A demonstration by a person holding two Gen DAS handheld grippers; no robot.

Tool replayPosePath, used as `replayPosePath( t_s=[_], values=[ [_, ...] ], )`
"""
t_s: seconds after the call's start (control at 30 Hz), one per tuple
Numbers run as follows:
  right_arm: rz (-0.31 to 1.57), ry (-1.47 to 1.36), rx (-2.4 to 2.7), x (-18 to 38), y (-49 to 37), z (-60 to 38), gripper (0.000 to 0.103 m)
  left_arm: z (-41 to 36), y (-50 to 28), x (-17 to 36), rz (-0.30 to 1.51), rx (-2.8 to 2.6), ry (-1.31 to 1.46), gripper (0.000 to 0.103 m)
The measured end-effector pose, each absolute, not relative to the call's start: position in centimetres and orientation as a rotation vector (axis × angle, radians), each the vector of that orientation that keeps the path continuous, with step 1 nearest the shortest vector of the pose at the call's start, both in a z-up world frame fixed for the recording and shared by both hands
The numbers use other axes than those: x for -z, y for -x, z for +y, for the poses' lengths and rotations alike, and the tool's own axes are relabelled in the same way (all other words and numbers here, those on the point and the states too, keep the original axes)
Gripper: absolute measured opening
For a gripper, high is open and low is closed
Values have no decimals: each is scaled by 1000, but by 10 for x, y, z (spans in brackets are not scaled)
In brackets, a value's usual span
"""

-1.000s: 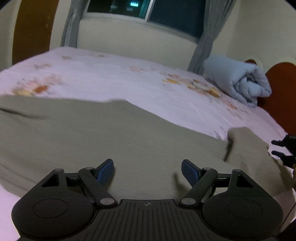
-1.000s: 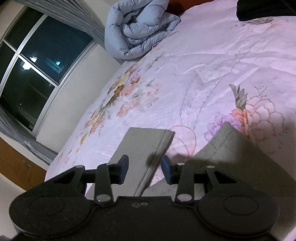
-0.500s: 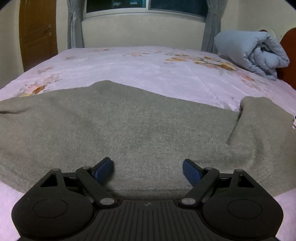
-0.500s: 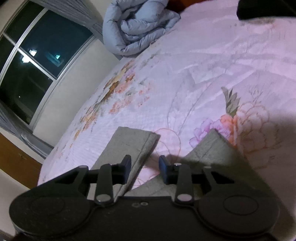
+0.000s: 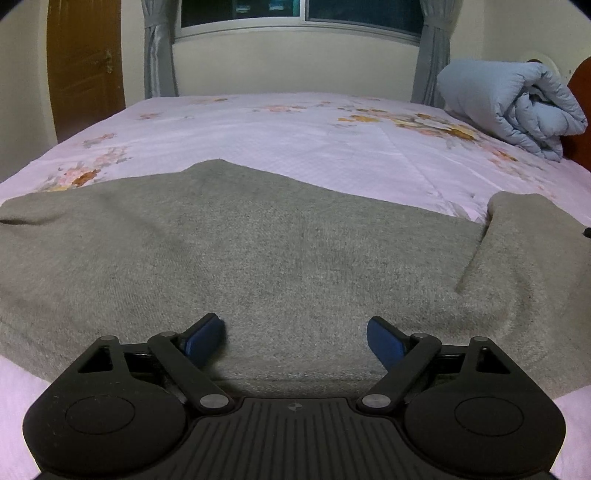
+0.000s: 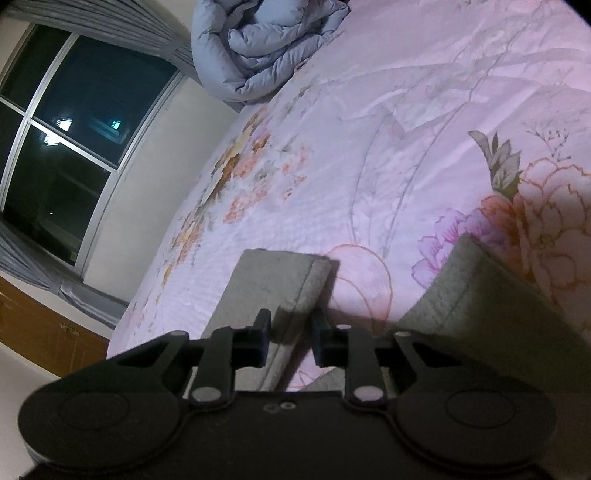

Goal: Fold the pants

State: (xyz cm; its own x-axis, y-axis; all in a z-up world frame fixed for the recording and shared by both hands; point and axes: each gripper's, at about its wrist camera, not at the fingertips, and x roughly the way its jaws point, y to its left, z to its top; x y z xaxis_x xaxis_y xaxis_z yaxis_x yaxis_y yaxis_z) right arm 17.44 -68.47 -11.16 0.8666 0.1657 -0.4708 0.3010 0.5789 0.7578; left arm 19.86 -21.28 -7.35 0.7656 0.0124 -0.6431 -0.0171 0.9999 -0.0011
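Note:
Grey-green pants (image 5: 258,251) lie spread across the near part of the bed. My left gripper (image 5: 295,332) hovers low over their near edge, jaws wide open, nothing between the blue pads. In the right wrist view, two leg ends lie apart: one cuff (image 6: 280,284) straight ahead, the other (image 6: 480,306) to the right. My right gripper (image 6: 291,332) is at the first cuff, its jaws closing with the hemmed edge between them. A gap still shows beside the fabric.
The bed carries a pink floral sheet (image 5: 295,140) that stretches far behind the pants. A rolled blue duvet (image 5: 509,103) lies at the far right by the reddish headboard (image 5: 580,110). Behind the bed are a curtained window (image 5: 295,11) and a brown door (image 5: 85,74).
My left gripper swung to face the bed squarely, came lower over the pants and opened slightly. The right jaws narrowed steadily while dropping onto the leg cuff.

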Motion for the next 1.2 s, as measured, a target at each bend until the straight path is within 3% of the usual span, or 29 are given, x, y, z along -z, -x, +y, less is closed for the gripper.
replayPosePath(
  t_s=[0.13, 0.73, 1.2],
  values=[
    [551, -955, 84, 113, -175, -686, 2, -212, -199, 73, 702, -15, 4, 86],
    [413, -721, 124, 13, -67, -681, 0, -182, -210, 59, 812, 252, -38, 86],
    [428, -901, 254, 76, -7, -689, 0, -169, -212, 55, 833, 353, -59, 86]
  ],
)
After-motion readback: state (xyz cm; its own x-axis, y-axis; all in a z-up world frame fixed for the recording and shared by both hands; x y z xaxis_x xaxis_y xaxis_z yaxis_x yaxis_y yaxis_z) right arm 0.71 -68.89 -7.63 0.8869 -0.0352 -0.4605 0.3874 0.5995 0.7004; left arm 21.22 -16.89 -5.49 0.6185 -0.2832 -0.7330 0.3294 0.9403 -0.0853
